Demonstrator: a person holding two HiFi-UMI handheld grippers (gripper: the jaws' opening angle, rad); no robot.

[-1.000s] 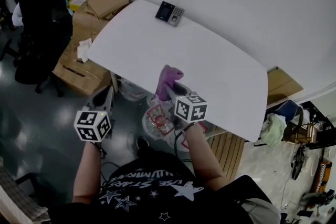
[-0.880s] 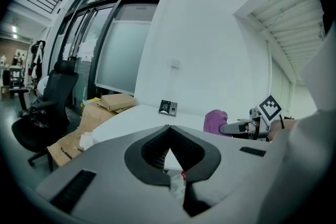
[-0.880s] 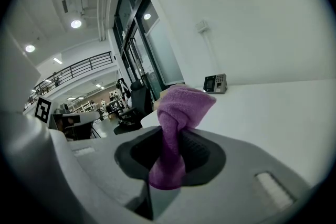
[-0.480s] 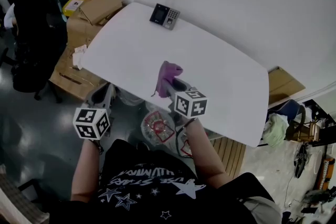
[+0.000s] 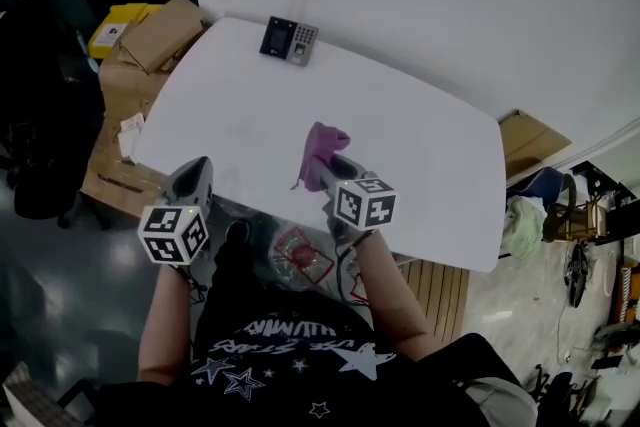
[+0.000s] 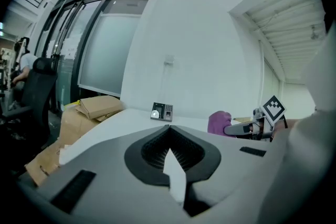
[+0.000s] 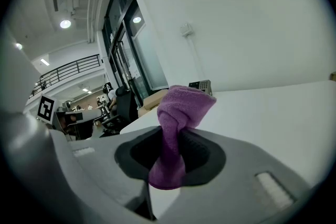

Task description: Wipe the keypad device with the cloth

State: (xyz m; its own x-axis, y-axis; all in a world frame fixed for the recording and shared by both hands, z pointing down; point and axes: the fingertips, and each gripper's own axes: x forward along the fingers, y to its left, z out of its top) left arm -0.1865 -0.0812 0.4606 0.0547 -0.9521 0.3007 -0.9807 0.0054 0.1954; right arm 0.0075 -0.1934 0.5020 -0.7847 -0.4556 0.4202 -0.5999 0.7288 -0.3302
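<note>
R gripper [image 5: 326, 171] is clamping the purple cloth [image 5: 322, 145] betw. its jaws, w/ the cloth bunching up past the jaw tips, over the white surface [image 5: 430, 140] near its near edge. L gripper [image 5: 194, 173] is sitting w/ jaws together, nothing in them, by the near left edge. Keypad device [image 5: 288, 39] is lying at the far left corner, well apart from the cloth. Wiping isn't looking started: cloth is in hand, but the approach + the wipe itself are remaining.
</note>
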